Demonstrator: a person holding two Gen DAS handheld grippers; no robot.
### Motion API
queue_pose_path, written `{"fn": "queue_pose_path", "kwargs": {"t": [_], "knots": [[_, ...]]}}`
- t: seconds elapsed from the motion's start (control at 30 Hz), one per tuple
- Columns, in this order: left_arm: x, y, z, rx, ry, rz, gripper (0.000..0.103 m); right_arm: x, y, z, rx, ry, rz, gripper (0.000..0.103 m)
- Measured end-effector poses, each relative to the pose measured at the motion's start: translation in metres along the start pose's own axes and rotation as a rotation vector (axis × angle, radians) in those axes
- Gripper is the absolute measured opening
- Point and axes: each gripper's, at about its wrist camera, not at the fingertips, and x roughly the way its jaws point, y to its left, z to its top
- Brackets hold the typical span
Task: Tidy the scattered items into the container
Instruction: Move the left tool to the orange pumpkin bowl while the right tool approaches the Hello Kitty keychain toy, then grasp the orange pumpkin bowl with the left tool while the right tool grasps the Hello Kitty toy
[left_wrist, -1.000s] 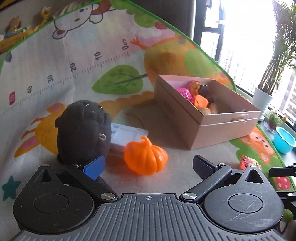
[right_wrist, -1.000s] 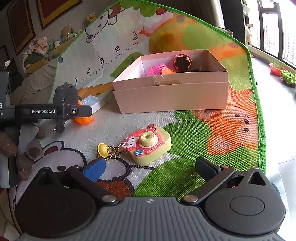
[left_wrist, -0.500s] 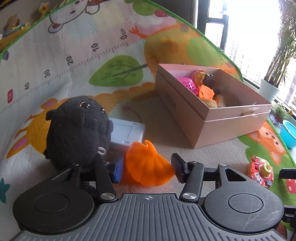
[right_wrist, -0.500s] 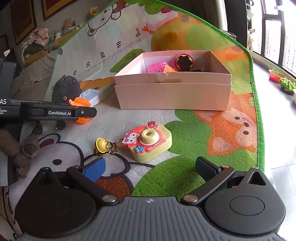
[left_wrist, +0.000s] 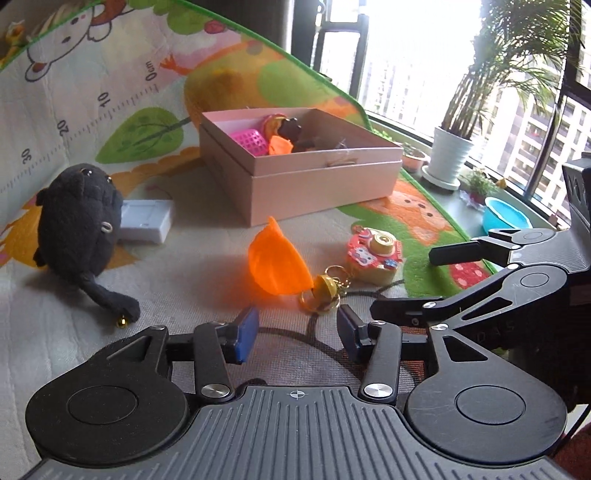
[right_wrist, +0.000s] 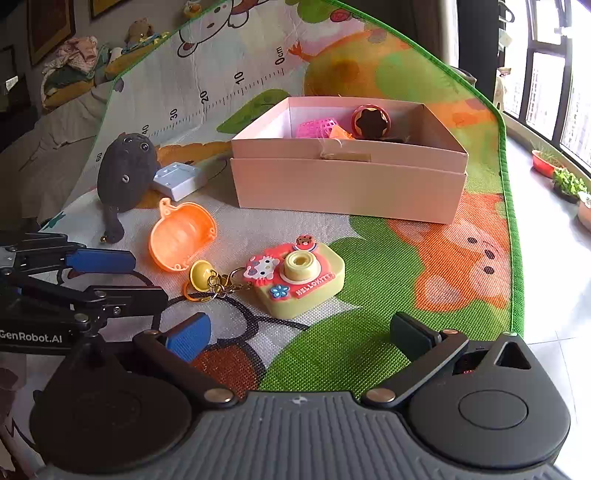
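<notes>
An orange pumpkin half lies loose on the play mat, hollow side up, beside the yellow bell of a pink-and-yellow camera keychain. In the left wrist view the pumpkin half is blurred, ahead of my left gripper. That gripper stands half open with nothing between its blue pads. My right gripper is wide open and empty, just short of the camera keychain. The pink box behind holds several small toys.
A black plush leans against a white flat case left of the pink box. The mat curves up behind. To the right, past the mat's green edge, are a potted plant and a blue bowl. My left gripper sits close to the right one.
The left gripper's jaws narrowed around the pumpkin half, then swung right toward the camera keychain. The pumpkin half is now out of the jaws, hollow side up by the bell. The right gripper barely moved.
</notes>
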Motion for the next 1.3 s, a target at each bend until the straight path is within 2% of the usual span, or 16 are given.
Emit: {"fn": "queue_pose_path", "kwargs": {"t": [0.07, 0.1, 0.17, 0.33, 0.4, 0.47, 0.5, 0.57, 0.63, 0.83, 0.93, 1.0, 1.03, 1.3], "knots": [[0.004, 0.005, -0.002, -0.027, 0.002, 0.046, 0.068, 0.001, 0.002, 0.000, -0.016, 0.007, -0.011, 0.103], [0.005, 0.008, -0.003, -0.038, -0.005, 0.057, 0.068, 0.002, 0.004, 0.000, -0.026, 0.011, -0.019, 0.103], [0.005, 0.009, -0.004, -0.048, -0.019, 0.053, 0.073, 0.003, 0.006, 0.001, -0.039, 0.016, -0.029, 0.103], [0.005, 0.007, -0.009, -0.043, -0.045, 0.080, 0.075, -0.001, 0.001, 0.003, -0.044, 0.024, 0.005, 0.103], [0.005, 0.009, -0.009, -0.056, -0.049, 0.071, 0.080, -0.005, -0.003, 0.004, -0.067, 0.003, 0.021, 0.103], [0.005, 0.011, -0.010, -0.074, -0.047, 0.069, 0.095, -0.011, -0.004, 0.006, -0.132, -0.042, -0.024, 0.100], [0.005, 0.012, -0.010, -0.083, -0.047, 0.065, 0.096, -0.013, -0.005, 0.007, -0.167, -0.056, -0.040, 0.096], [0.005, 0.014, -0.010, -0.091, -0.051, 0.058, 0.096, -0.010, -0.006, 0.012, -0.216, -0.039, -0.031, 0.079], [0.005, 0.014, -0.011, -0.094, -0.054, 0.056, 0.096, -0.006, -0.007, 0.017, -0.228, -0.015, -0.004, 0.074], [0.004, 0.017, -0.012, -0.111, -0.063, 0.043, 0.096, 0.009, -0.003, 0.031, -0.233, -0.025, 0.059, 0.077], [0.003, 0.017, -0.012, -0.114, -0.064, 0.040, 0.096, 0.020, -0.004, 0.032, -0.217, 0.006, 0.084, 0.076], [0.003, 0.017, -0.012, -0.116, -0.065, 0.038, 0.096, 0.021, -0.006, 0.031, -0.193, 0.018, 0.111, 0.067], [0.003, 0.018, -0.012, -0.118, -0.065, 0.036, 0.096, 0.018, -0.007, 0.030, -0.186, 0.019, 0.121, 0.058], [0.002, 0.020, -0.008, -0.125, -0.059, 0.010, 0.096, -0.015, -0.022, 0.001, -0.078, -0.008, 0.084, 0.057]]}}
